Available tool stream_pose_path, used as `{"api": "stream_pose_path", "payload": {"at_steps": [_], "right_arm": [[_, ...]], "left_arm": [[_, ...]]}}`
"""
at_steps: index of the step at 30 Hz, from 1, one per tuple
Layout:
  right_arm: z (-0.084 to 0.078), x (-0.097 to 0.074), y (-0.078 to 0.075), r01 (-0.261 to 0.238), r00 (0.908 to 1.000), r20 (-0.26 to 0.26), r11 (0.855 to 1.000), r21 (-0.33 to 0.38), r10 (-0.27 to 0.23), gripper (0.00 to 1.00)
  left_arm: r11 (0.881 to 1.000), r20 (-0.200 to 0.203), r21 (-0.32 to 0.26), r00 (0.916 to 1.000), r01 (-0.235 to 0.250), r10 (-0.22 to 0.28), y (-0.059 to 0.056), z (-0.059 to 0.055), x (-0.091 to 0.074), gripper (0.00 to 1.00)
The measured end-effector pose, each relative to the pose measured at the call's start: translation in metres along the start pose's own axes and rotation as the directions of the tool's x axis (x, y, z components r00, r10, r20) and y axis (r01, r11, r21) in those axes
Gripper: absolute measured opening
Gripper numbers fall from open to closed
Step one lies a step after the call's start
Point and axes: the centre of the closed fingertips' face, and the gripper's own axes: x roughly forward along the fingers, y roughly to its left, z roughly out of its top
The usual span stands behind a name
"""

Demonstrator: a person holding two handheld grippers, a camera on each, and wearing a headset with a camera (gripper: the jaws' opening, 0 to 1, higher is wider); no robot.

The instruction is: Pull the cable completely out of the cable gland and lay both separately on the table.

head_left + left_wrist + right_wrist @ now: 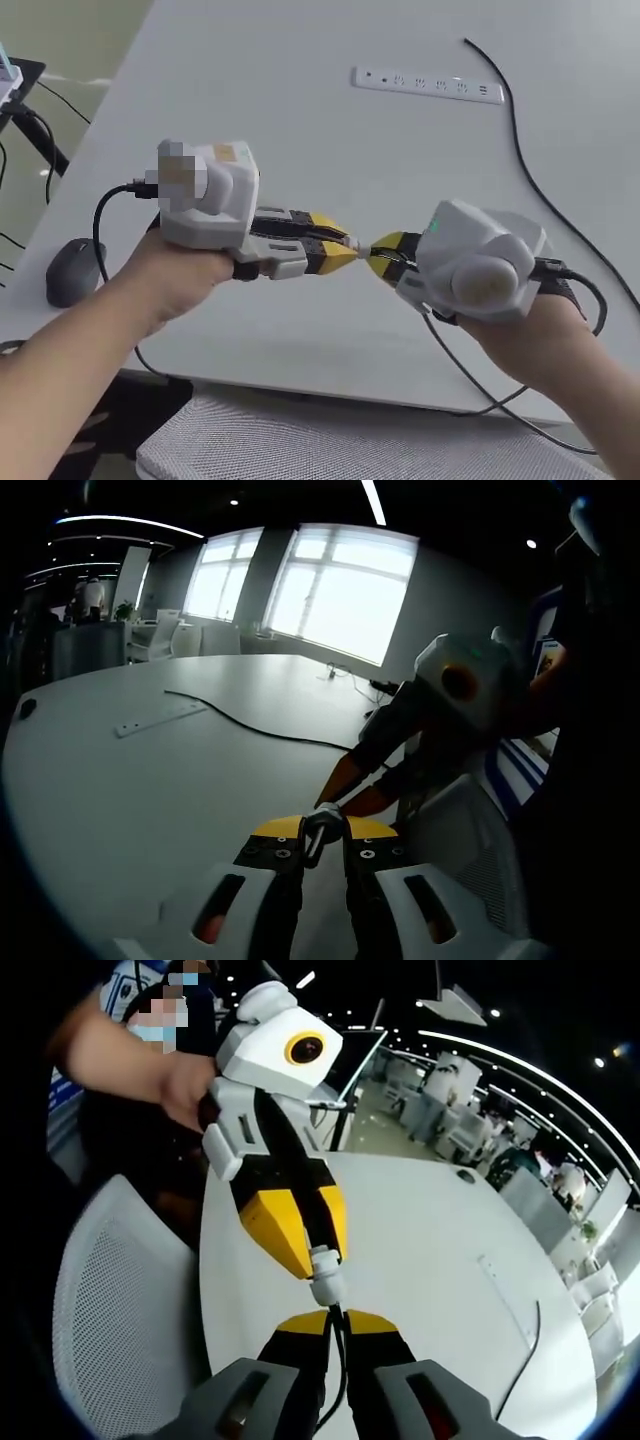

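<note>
Left gripper (pixel 348 251): jaws clamped on the cable gland (pixel 326 1280), which anchors the body. Gland is held in mid-air over the near edge of the counter (pixel 300 120), and the cable (pixel 341 1352) isn't out of it yet. Right gripper (pixel 378 254): jaws pinched on the cable just behind the gland, nose to nose with the left, so I read this as lined up for a straight axial pull

Cable gland (pixel 352 243) half-hidden between fingers (pixel 330 257)

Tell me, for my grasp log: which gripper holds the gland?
The left gripper: its fingers clamp the pale cable gland; the right gripper pinches the black cable.
</note>
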Motion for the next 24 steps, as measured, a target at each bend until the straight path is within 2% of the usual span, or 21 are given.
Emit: {"api": "stream_pose_path", "payload": {"at_steps": [16, 24], "right_arm": [[-0.024, 0.000, -0.017, 0.041, 0.9988, -0.031, 0.994, 0.101, -0.038, 0.00], [-0.034, -0.003, -0.025, 0.062, 0.9972, -0.047, 0.993, 0.104, -0.058, 0.00]], "left_arm": [[1.000, 0.017, -0.004, 0.9999, 0.000, 0.001, 0.002, 0.006, -0.001, 0.14], [1.000, 0.033, -0.010, 0.9995, -0.001, 0.001, 0.003, 0.010, -0.002, 0.14]]}}
